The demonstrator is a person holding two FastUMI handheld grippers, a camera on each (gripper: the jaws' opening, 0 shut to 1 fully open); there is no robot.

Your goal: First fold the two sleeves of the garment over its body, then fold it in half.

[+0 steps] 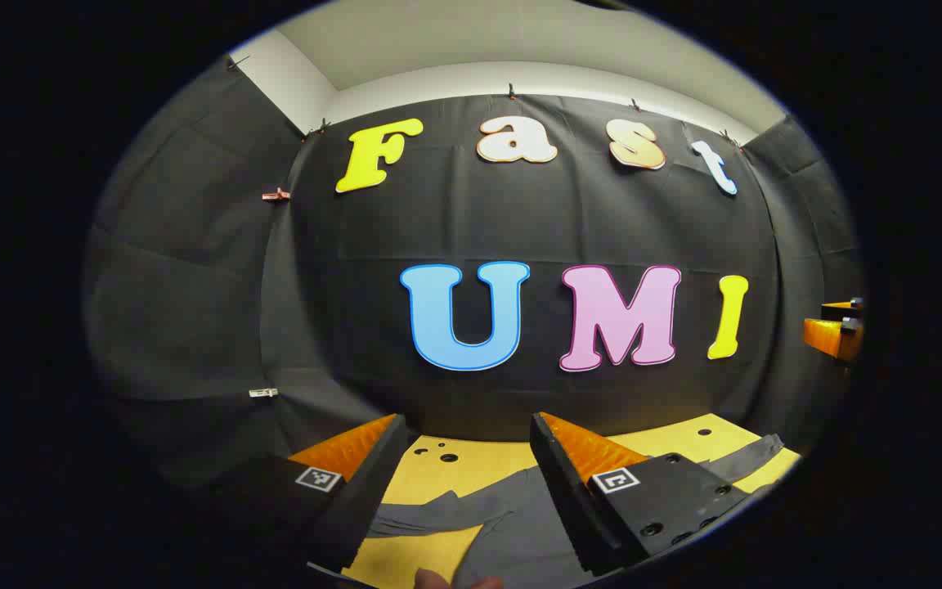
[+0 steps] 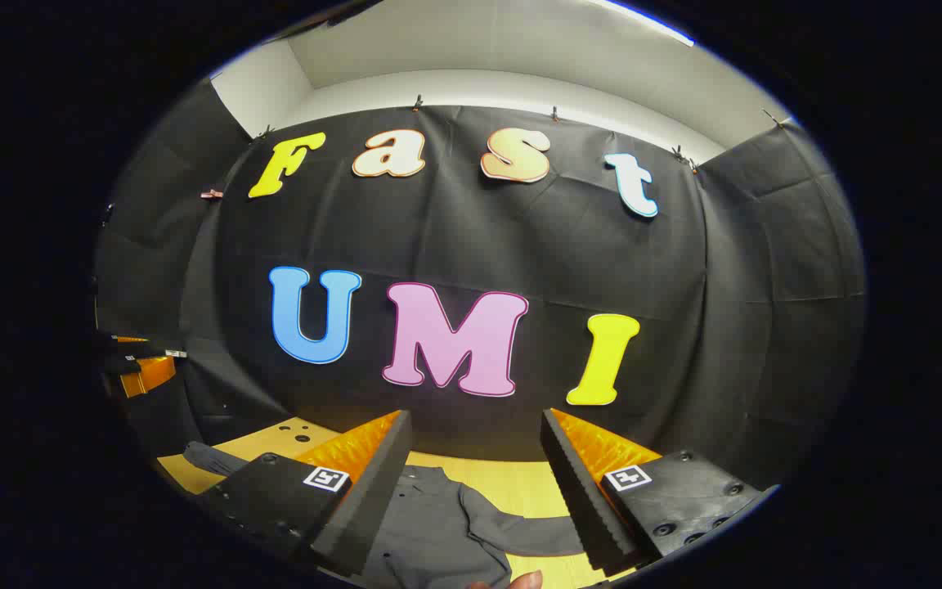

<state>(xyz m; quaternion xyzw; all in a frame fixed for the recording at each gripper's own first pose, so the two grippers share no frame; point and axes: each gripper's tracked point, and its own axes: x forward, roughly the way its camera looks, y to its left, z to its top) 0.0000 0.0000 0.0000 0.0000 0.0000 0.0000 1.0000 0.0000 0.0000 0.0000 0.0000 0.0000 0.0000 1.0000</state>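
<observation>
In the left gripper view, your left gripper (image 1: 467, 483) hangs above the table (image 1: 430, 470) with its jaws spread wide and nothing between them. The grey garment (image 1: 512, 523) lies flat on the yellow table below, one sleeve (image 1: 430, 515) running toward the table's left side and the other sleeve (image 1: 745, 458) toward its far right corner. The right gripper (image 1: 835, 331) shows at the right edge.

In the right gripper view, your right gripper (image 2: 475, 483) also has its jaws apart and empty, held above the garment (image 2: 430, 523), whose sleeve (image 2: 536, 532) lies under the right finger. The left gripper (image 2: 140, 368) shows far left.
</observation>
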